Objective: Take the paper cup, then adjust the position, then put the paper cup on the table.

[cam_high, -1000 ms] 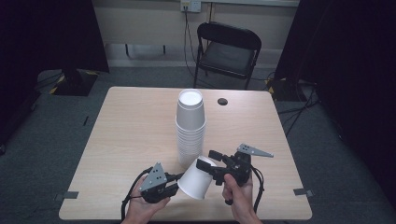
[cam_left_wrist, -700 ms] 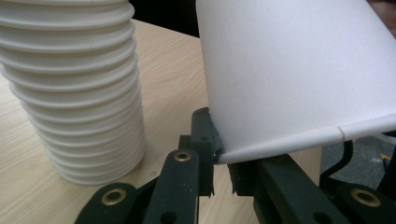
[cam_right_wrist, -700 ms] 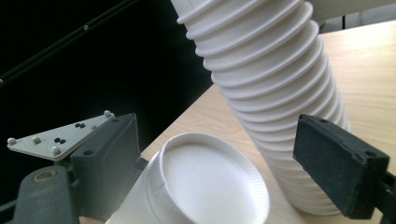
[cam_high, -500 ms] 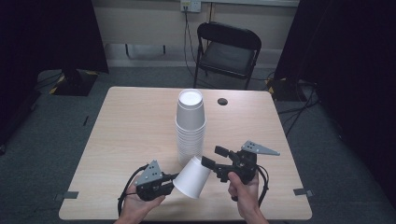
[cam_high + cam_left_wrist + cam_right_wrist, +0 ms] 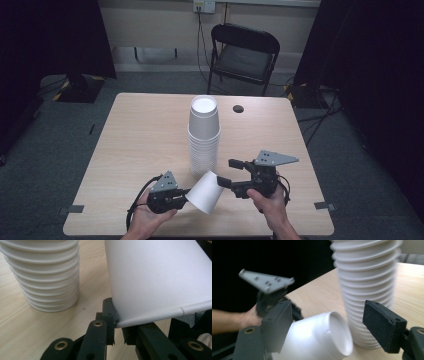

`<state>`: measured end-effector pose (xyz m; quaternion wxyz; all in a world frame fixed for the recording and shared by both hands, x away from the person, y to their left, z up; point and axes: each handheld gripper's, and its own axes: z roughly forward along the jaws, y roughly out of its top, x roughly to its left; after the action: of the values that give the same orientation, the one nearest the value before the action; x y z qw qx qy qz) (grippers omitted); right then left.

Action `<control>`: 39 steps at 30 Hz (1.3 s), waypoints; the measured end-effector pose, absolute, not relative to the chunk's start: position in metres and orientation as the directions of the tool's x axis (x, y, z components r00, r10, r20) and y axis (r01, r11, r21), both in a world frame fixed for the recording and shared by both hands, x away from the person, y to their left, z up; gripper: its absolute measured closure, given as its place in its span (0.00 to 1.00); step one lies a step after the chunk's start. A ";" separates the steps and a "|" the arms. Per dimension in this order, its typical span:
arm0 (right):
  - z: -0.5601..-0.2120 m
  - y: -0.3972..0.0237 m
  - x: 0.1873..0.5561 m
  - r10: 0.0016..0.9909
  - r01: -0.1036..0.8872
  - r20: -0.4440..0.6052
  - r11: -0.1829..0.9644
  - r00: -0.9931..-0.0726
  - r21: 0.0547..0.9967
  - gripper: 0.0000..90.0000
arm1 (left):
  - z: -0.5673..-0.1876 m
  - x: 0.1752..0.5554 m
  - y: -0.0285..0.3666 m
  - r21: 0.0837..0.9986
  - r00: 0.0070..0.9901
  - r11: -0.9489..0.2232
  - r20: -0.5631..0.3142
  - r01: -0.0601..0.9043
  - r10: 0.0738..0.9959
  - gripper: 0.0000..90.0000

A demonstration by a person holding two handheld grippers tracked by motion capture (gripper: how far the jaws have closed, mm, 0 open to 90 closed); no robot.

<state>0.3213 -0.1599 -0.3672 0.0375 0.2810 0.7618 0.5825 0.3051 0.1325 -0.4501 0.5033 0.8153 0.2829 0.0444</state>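
— How many cups are on the table (image 5: 140, 135)?

— One tall stack of white cups (image 5: 204, 135), upside down and nested; the ribbed rims are too many to count surely. One single white cup (image 5: 204, 192) lies tilted in front of it, near the table's front edge.

— Anything inside it?

— Its mouth faces away, so that cannot be told.

— And the claws?

— The left gripper (image 5: 117, 323) pinches the single cup's rim, jaws narrow. The right gripper (image 5: 226, 172) gapes wide, just beside the cup's base, gripping nothing.

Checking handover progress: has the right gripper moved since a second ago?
Yes. The right gripper has drawn rightward, away from the cup stack, leaving the loose cup.
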 end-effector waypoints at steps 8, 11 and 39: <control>-0.374 -0.146 0.319 0.401 0.317 0.190 0.278 -0.896 0.907 0.19 | -0.453 0.308 0.133 0.826 0.846 -0.367 -0.224 0.428 0.484 0.92; -0.375 -0.144 0.320 0.394 0.302 0.175 0.290 -0.903 0.908 0.17 | -0.453 0.308 0.131 0.820 0.845 -0.371 -0.230 0.436 0.484 0.92; -0.390 -0.126 0.318 0.267 0.186 0.061 0.473 -0.962 0.861 0.19 | -0.455 0.313 0.138 0.803 0.837 -0.351 -0.305 0.482 0.454 0.92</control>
<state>0.3183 -0.1259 -0.3900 0.0410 0.1320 0.8572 0.4961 0.3127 0.1377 -0.4548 0.4935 0.8217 0.2849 -0.0144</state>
